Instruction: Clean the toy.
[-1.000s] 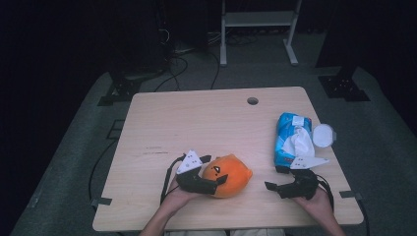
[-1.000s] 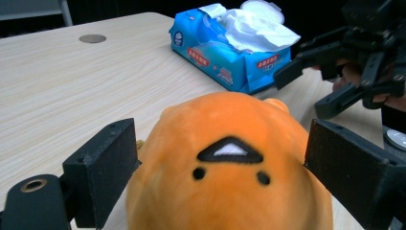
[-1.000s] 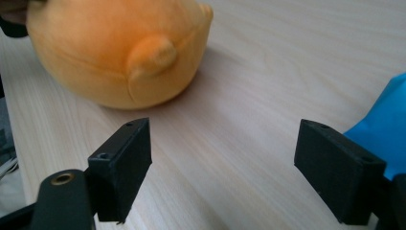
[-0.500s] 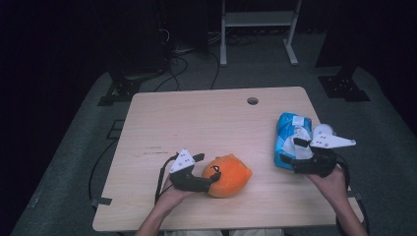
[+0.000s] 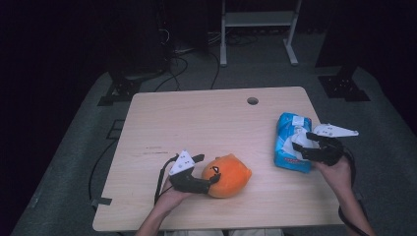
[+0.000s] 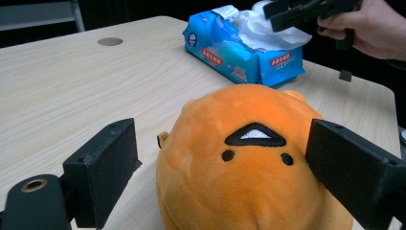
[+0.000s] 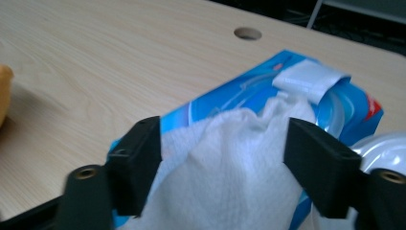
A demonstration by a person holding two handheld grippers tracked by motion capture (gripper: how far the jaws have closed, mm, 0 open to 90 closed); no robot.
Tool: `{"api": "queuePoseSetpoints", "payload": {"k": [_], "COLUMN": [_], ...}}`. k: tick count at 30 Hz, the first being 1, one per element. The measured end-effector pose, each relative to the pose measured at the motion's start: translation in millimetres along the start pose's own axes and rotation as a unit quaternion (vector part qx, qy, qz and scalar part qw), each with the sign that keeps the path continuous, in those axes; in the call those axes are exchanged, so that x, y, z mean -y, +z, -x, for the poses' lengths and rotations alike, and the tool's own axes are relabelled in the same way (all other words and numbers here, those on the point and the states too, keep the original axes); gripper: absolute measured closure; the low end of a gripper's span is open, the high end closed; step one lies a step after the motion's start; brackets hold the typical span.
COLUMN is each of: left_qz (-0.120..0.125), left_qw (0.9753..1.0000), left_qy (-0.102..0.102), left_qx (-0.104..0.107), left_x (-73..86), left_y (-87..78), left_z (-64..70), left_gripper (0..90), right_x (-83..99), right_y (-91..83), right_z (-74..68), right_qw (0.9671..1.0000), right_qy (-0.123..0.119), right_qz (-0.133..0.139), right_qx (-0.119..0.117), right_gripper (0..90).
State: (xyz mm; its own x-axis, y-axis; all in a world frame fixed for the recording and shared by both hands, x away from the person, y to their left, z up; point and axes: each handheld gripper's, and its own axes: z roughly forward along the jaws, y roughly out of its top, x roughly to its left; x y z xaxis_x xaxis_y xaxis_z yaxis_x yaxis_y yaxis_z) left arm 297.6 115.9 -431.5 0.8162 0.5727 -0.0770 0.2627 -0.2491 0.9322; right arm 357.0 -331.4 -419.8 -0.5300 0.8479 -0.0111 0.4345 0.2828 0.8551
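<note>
An orange plush [image 5: 228, 174] with a small face lies near the table's front edge. My left gripper [image 5: 209, 171] is open, one jaw on either side of the plush [image 6: 253, 163]. In the left gripper view the left jaw stands apart from it, while the right jaw is at its side. A blue tissue pack [image 5: 285, 125] lies at the right, with white tissue [image 7: 239, 158] bunched out of its top. My right gripper [image 5: 302, 145] hovers open over the pack [image 7: 239, 96], and the tissue rises between its jaws.
The wooden table [image 5: 206, 123] has a round hole [image 5: 253, 101] near its far edge. A white shiny object [image 7: 383, 143] sits just beyond the pack. Cables and a metal stand [image 5: 255, 19] are on the dark floor behind.
My right gripper has moved from the table's front edge forward onto the tissue pack, and its jaws now straddle the tissue. The left gripper and plush have barely shifted.
</note>
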Motion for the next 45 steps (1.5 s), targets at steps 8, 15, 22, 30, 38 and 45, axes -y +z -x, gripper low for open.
{"api": "queuePoseSetpoints", "payload": {"k": [8,15,22,30,38,45], "left_qz": [-0.002,-0.006,-0.020,-0.034,-0.036,-0.037], "left_qw": [1.0000,1.0000,0.9997,0.9990,0.9985,0.9985], "left_qy": [0.000,0.000,0.001,-0.011,-0.014,-0.011], "left_qx": [0.000,0.004,0.015,0.028,0.038,0.038], "left_x": [1.3,2.3,5.7,10.4,12.3,12.7], "left_y": [-0.7,-1.1,-1.7,2.5,5.6,5.0], "left_z": [0.2,-1.2,-1.7,-3.4,-3.4,-3.4], "left_gripper": [10.8,10.8,12.5,14.0,15.5,15.5], "right_x": [13.2,17.8,18.6,-1.5,-16.1,-22.0], "right_y": [6.3,6.9,-0.6,-25.7,-51.7,-60.8], "right_z": [6.2,9.7,10.0,-24.4,-69.8,-108.1], "right_qw": [0.9996,0.9993,0.9959,0.9891,0.9753,0.9617], "right_qy": [0.021,0.037,0.077,0.052,0.016,-0.012], "right_qz": [-0.013,-0.010,0.007,0.054,0.091,0.094], "right_qx": [0.010,0.002,-0.047,-0.127,-0.201,-0.257], "right_gripper": [60.4,79.0,86.9,87.2,87.2,87.1]}}
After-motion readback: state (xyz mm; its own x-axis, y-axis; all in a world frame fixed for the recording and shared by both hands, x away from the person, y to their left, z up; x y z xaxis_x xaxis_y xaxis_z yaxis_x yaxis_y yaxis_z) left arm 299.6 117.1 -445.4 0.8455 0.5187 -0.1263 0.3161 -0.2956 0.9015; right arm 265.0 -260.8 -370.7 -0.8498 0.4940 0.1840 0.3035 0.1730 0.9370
